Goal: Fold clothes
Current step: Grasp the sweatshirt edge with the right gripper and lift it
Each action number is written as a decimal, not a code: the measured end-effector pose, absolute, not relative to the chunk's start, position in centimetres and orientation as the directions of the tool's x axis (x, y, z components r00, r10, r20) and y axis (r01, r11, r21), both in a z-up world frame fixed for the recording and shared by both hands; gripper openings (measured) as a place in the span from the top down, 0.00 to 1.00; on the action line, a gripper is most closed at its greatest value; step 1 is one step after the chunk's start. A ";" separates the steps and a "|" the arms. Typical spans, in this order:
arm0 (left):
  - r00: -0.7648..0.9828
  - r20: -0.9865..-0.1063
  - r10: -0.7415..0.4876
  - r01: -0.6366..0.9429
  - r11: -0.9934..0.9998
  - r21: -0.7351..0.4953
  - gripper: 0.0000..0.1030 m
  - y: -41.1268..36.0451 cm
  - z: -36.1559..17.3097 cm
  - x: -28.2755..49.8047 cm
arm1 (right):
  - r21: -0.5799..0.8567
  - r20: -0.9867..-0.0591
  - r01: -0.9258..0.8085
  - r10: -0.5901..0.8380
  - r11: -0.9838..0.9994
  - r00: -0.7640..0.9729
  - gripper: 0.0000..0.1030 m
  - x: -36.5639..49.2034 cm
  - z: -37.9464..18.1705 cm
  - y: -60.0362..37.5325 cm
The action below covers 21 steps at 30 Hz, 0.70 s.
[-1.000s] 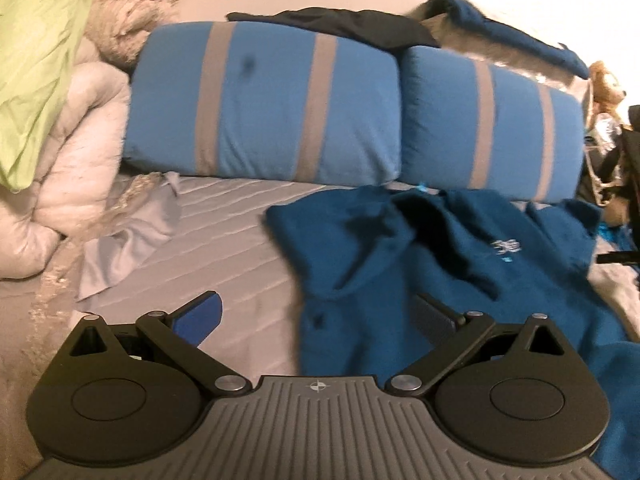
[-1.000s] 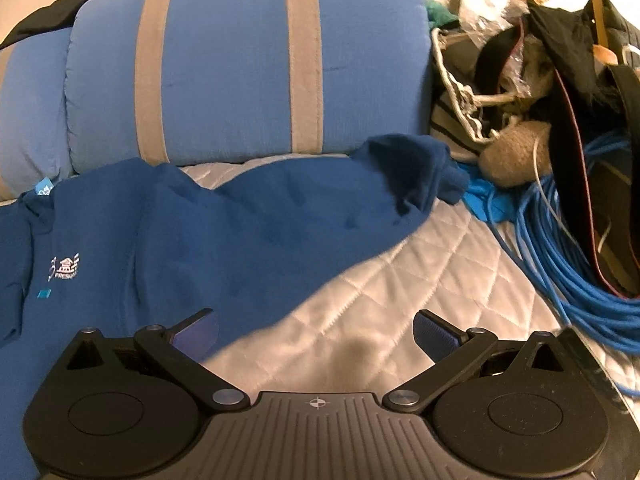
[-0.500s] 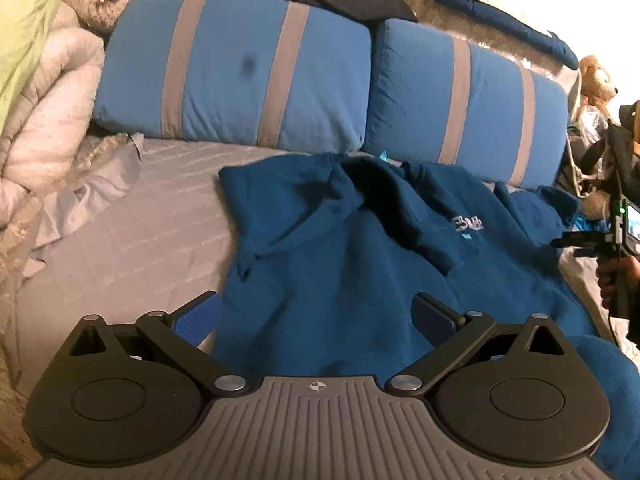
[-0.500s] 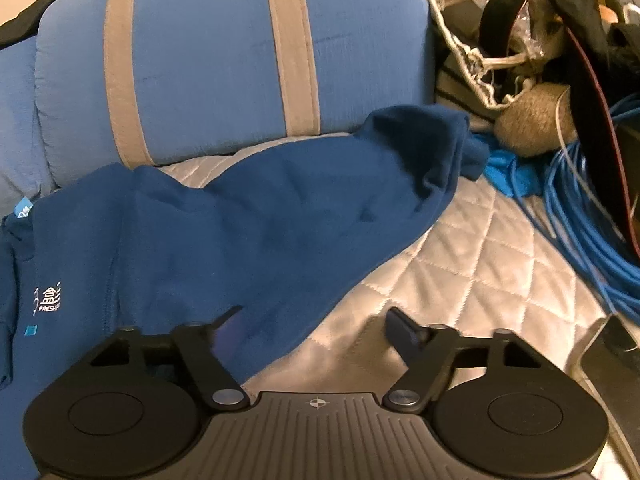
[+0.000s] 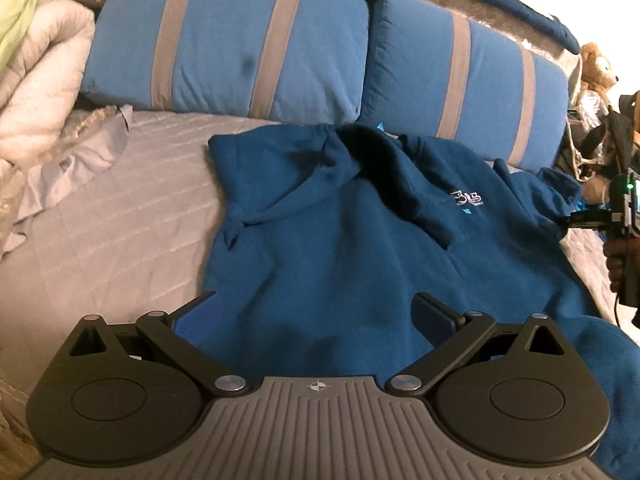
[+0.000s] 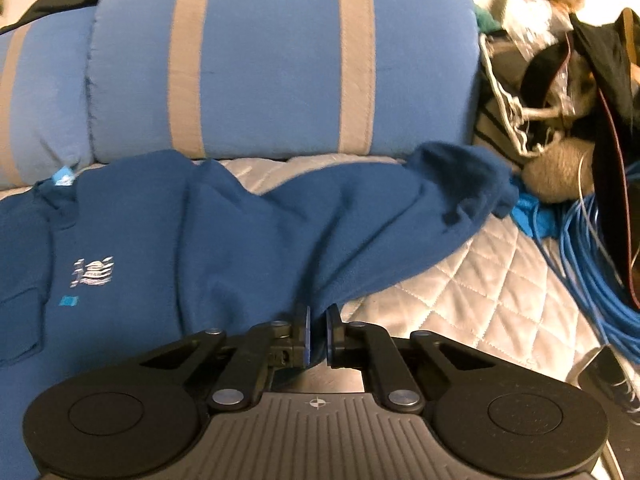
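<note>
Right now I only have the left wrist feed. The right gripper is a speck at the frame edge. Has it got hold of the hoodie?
Observer: Yes. The right gripper has just closed on the lower edge of the hoodie's sleeve; fabric sits between the pads.
Operator: Where does that sleeve end?
Observer: Its cuff lies bunched near the pillow, at the quilt's edge.
Operator: Anything to snag on over there?
Observer: A coil of blue cable lies just beyond the cuff, apart from it.
Operator: And my side?
Observer: The left gripper is open over the hoodie's body, gripping nothing.
</note>
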<state>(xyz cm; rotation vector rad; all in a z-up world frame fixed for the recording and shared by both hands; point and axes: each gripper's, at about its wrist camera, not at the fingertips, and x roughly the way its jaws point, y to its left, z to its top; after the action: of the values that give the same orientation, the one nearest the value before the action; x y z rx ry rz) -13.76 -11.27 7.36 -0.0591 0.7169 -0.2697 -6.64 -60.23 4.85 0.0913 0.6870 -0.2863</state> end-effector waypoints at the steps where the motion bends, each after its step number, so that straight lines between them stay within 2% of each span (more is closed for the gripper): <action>1: 0.721 -0.642 -0.262 0.223 0.964 -0.144 0.00 -11.3 7.3 -13.8 | -0.018 -0.634 0.283 -0.230 0.959 0.738 0.91 -6.9 5.2 -59.8; 12: 0.719 -0.646 -0.256 0.244 0.963 -0.111 0.00 -11.6 7.2 -14.0 | -0.020 -0.629 0.181 -0.153 0.983 0.762 0.92 -9.9 9.6 -53.4; 21: 0.719 -0.646 -0.256 0.248 0.963 -0.104 0.00 -11.7 7.3 -14.0 | -0.003 -0.632 0.128 -0.101 0.992 0.769 0.92 -10.7 10.4 -50.5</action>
<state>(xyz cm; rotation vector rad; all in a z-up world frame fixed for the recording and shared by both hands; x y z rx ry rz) -14.04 -11.65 7.25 -0.0106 0.7156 -0.2786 -10.74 -50.50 10.36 0.0409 0.6828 -0.1244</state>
